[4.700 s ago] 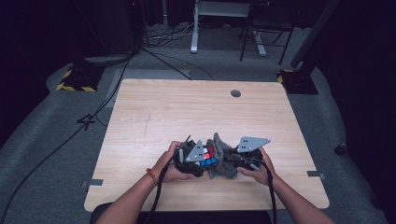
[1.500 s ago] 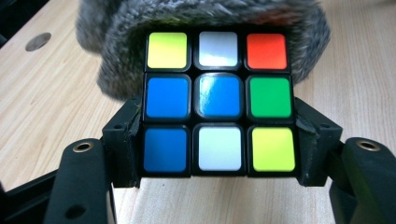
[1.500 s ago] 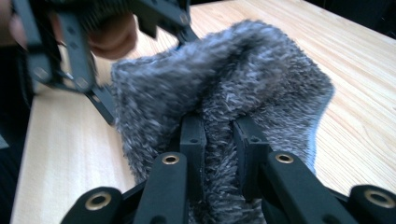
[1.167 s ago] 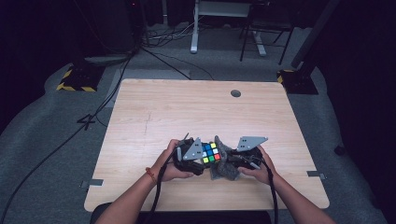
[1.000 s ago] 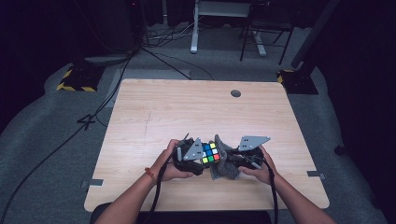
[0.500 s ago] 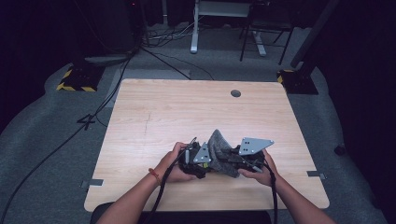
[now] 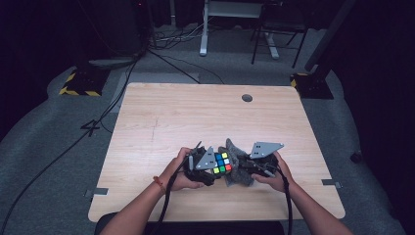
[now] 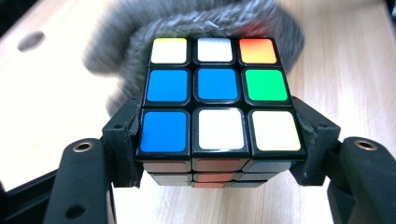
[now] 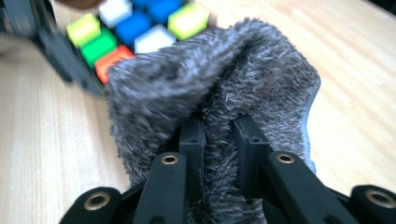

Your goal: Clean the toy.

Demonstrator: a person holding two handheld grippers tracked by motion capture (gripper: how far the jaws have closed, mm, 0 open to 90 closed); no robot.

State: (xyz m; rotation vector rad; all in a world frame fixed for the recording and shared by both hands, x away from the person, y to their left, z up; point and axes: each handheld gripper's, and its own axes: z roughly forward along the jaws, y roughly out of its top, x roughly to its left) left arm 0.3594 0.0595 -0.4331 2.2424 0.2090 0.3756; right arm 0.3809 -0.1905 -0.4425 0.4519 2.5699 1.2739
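On the wooden table (image 7: 161, 122), our left gripper (image 8: 219, 156) is clamping the puzzle cube (image 8: 219, 102) while our right gripper (image 9: 219, 140) is pinching the grey cloth (image 9: 252, 88) against it.

A light wooden desk (image 7: 195, 117) with a round grommet (image 7: 247, 98) near its far edge stands on grey carpet (image 7: 49, 147). Black cables (image 7: 161, 58) cross the floor; beyond, chair legs (image 7: 269, 44) in a dark room.

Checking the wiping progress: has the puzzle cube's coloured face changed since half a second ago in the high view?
Yes. The puzzle cube, clamped in the left gripper, shows its coloured face upward again; the grey cloth hid it then. Its place against the table's front edge is unchanged.
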